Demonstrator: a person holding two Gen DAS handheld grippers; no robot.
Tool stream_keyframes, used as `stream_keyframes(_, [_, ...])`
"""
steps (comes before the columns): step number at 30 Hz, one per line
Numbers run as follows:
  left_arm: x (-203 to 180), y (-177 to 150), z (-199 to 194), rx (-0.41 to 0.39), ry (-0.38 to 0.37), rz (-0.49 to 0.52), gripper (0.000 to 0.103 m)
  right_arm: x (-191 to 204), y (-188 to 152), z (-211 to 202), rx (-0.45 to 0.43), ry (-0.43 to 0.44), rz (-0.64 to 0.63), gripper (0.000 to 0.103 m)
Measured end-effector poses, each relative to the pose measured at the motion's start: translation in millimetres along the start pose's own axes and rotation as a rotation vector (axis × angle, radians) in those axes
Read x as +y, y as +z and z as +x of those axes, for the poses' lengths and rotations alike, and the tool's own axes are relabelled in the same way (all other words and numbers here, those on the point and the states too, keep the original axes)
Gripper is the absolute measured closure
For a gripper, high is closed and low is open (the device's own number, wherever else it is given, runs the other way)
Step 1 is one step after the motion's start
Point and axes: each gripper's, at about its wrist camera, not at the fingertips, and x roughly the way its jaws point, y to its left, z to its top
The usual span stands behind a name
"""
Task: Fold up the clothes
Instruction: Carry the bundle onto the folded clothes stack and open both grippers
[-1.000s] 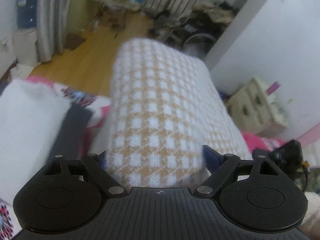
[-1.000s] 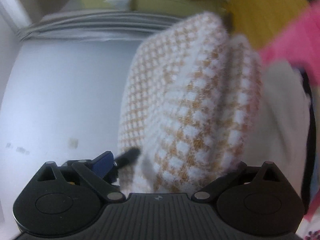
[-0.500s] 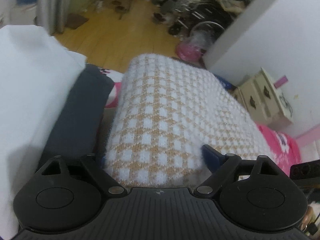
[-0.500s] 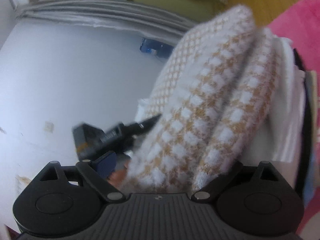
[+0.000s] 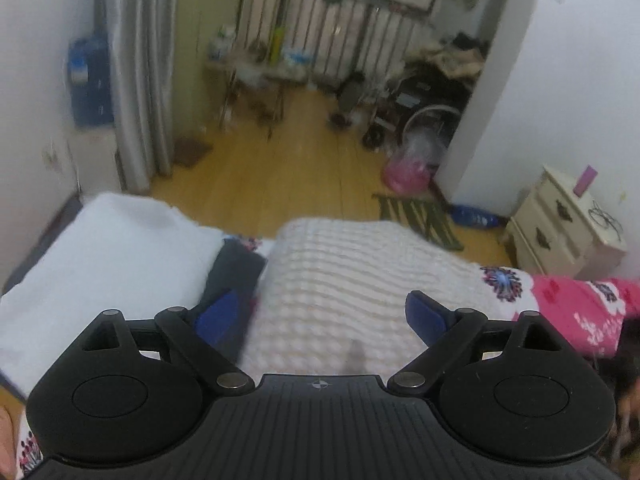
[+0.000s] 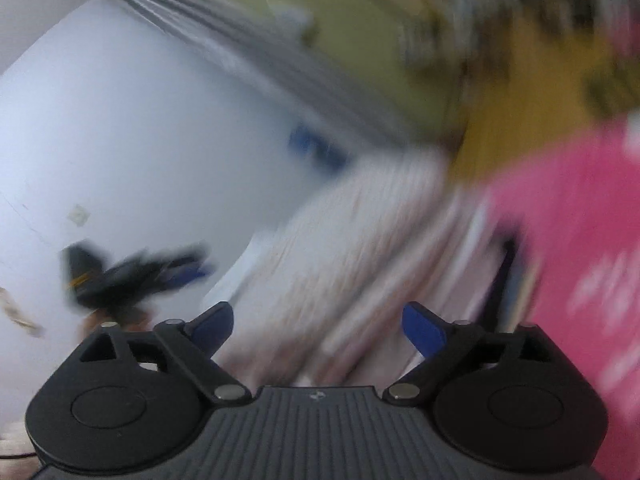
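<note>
A folded white-and-tan checked sweater [image 5: 344, 280] lies on the bed beside a stack of folded clothes, a white one [image 5: 108, 252] on a dark one [image 5: 236, 268]. My left gripper [image 5: 324, 316] is open just above the sweater's near edge and holds nothing. In the blurred right wrist view the sweater [image 6: 360, 256] lies in front of my right gripper [image 6: 318, 328], which is open and empty. The left gripper [image 6: 132, 276] shows there as a dark blur at the left.
The bed has a pink flowered sheet [image 5: 576, 308]. Beyond the bed edge is a wooden floor [image 5: 288, 168], a cream nightstand [image 5: 560, 220] at the right, a wheelchair [image 5: 420, 108] and a cluttered table [image 5: 256, 68] at the back, and a grey curtain [image 5: 136, 72] at the left.
Both grippers held the folded sweater in the air and carried it down beside the stack. Now both are open, the sweater lies on the bed, and the grippers have pulled back.
</note>
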Motion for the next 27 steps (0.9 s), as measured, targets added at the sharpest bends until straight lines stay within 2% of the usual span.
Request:
stream_keyframes(3, [-45.1,-28.5,-5.7,-0.026,0.011,0.124,0.01,17.6,22.7,-13.4,-0.123,-0.068,-0.198,0.015])
stream_keyframes(6, [-87.6,-59.3,8.9,-0.012,0.05,0.28,0.01,40.5,36.8,17.9,-0.122,-0.052,-0.389,0.021])
stream_keyframes(8, [-100.9,-78.7,24.8,0.035,0.112,0.324,0.01,41.9,37.9,51.3,-0.083,-0.048,-0.474,0.027])
stream_keyframes(10, [-112.7,-95.6,34.1,0.019,0.168,0.401,0.007,20.2,26.9,83.7,0.067,-0.09,-0.5,0.028])
stream_keyframes(12, [-115.9,-100.1,29.0,0.025,0.153,0.427,0.007,1.3,18.1,113.2,0.204,-0.128,-0.523,0.029])
stream_keyframes(13, [-117.6,-100.7,28.6,0.02,0.159,0.445,0.007,8.2,27.2,110.7,0.189,-0.117,-0.524,0.031])
stream_keyframes(14, [-119.8,-100.5,29.8,0.018,0.167,0.468,0.006,15.1,36.2,108.2,0.175,-0.106,-0.526,0.037])
stream_keyframes(17, [-115.6,-99.7,34.3,0.031,0.175,0.452,0.004,37.9,67.6,106.0,0.131,-0.04,-0.537,0.039])
stream_keyframes(20, [-115.4,-100.3,35.1,0.022,0.172,0.433,0.004,53.9,95.1,144.7,0.16,0.026,-0.573,0.04])
stream_keyframes(22, [-116.6,-104.3,30.2,0.017,0.182,0.441,0.004,33.6,103.8,176.7,0.235,-0.009,-0.511,0.042])
stream_keyframes(24, [-116.2,-109.1,27.6,0.004,0.183,0.451,0.004,-5.6,107.1,203.8,0.337,-0.165,-0.394,0.047])
stream_keyframes(25, [-115.5,-108.2,26.1,0.0,0.186,0.447,0.004,-20.5,109.6,196.8,0.34,-0.176,-0.306,0.045])
stream_keyframes(27, [-113.1,-103.3,24.9,-0.003,0.183,0.435,0.004,-47.6,114.7,180.3,0.34,-0.191,-0.148,0.047])
